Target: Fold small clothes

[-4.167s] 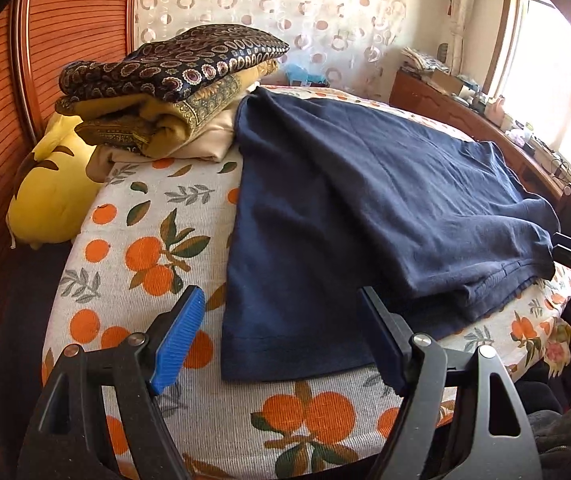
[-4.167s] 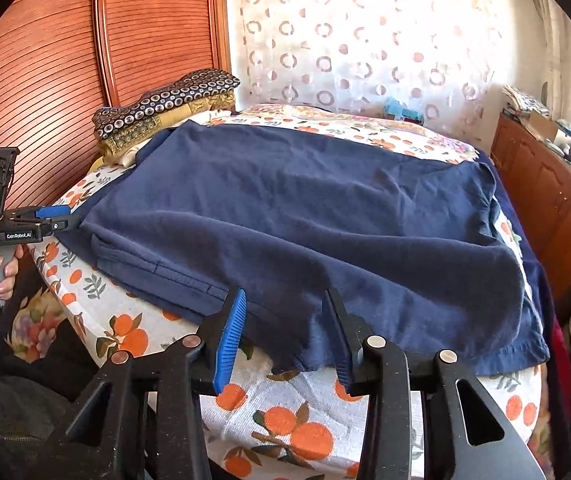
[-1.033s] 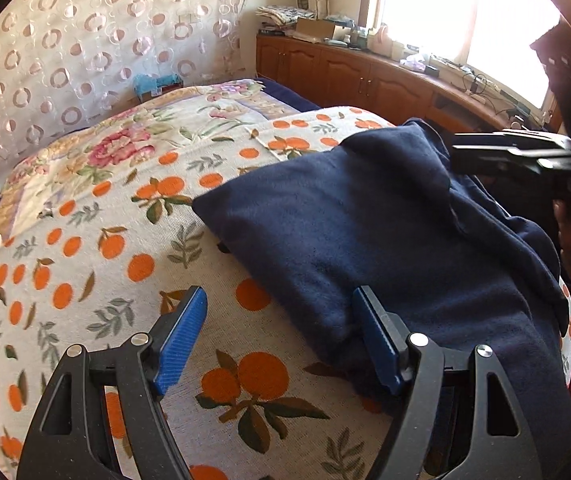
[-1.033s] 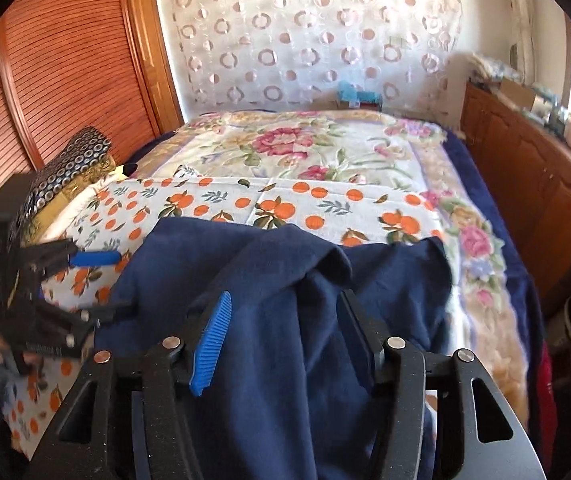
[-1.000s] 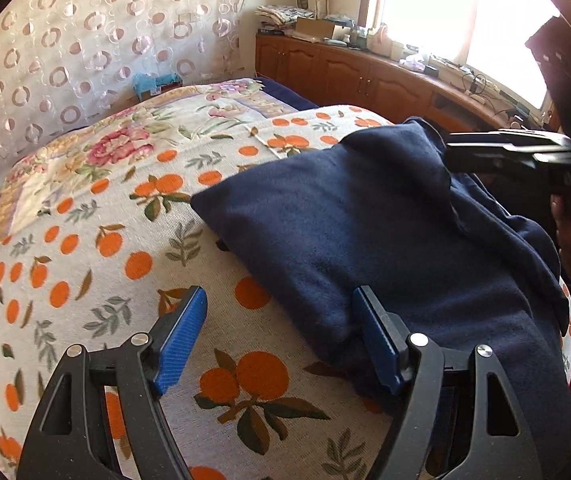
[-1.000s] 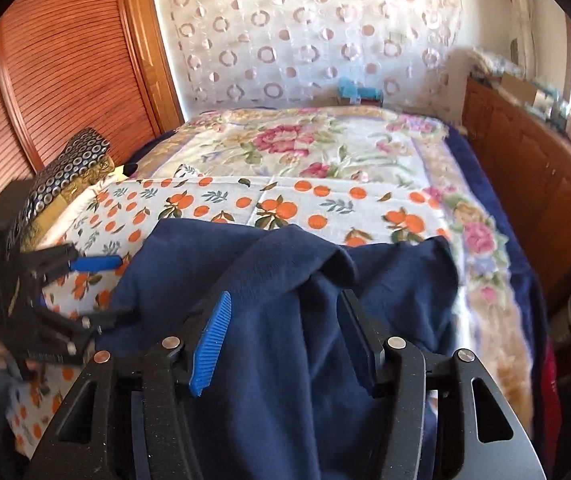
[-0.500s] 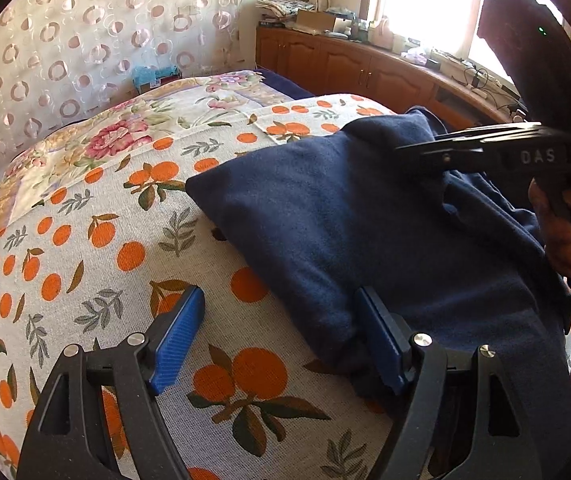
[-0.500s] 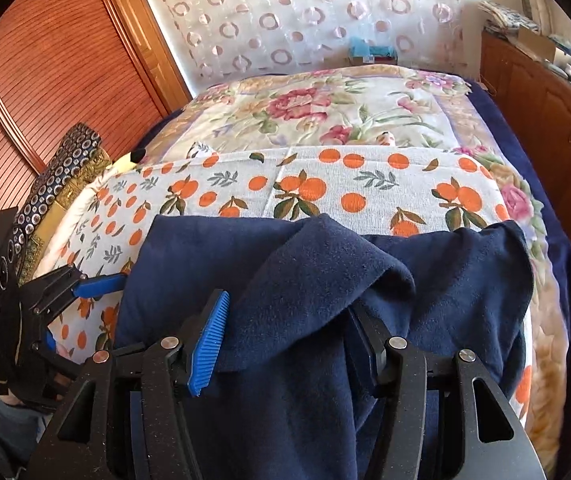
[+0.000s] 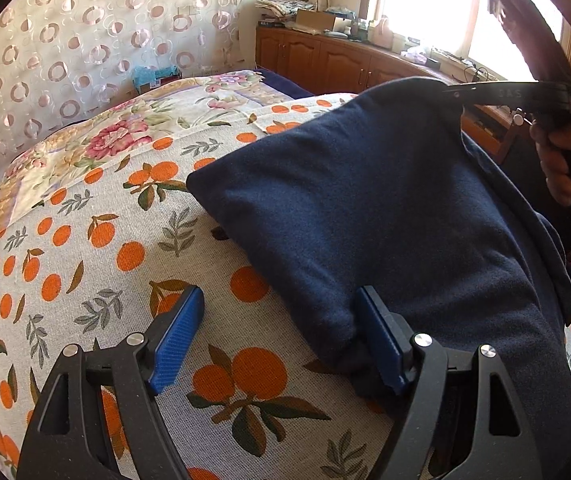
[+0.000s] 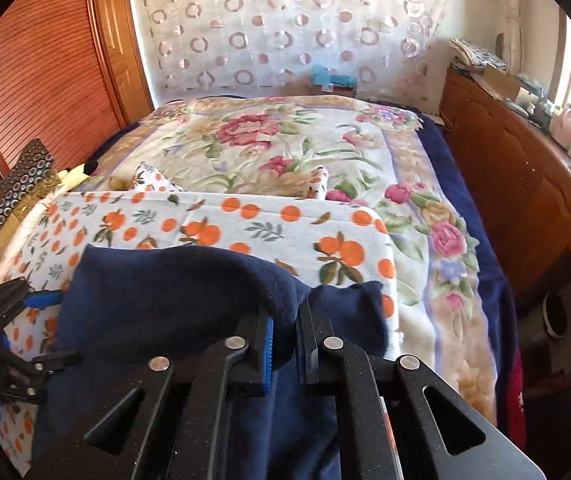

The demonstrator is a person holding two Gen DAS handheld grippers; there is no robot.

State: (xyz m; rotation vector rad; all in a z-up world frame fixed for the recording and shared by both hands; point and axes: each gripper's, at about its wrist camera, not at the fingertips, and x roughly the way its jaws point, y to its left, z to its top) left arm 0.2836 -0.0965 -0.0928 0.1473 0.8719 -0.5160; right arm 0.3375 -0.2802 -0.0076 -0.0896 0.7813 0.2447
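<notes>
Right gripper (image 10: 285, 344) is clamped on a raised fold of the navy garment (image 9: 385, 208), while the near corner is straddled, ungripped, by the wide-open left gripper (image 9: 281, 336).

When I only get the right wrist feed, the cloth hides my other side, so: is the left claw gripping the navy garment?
Observer: No. The left claw is open. The navy garment has its folded corner against one pad only, and the other pad is over the bare orange-print sheet.
Operator: Is my pinched fold lifted off the bed?
Observer: Yes. In the left wrist view the right claw, shut on the garment, holds that edge raised above the sheet. The cloth slopes down from it towards the left claw.
</notes>
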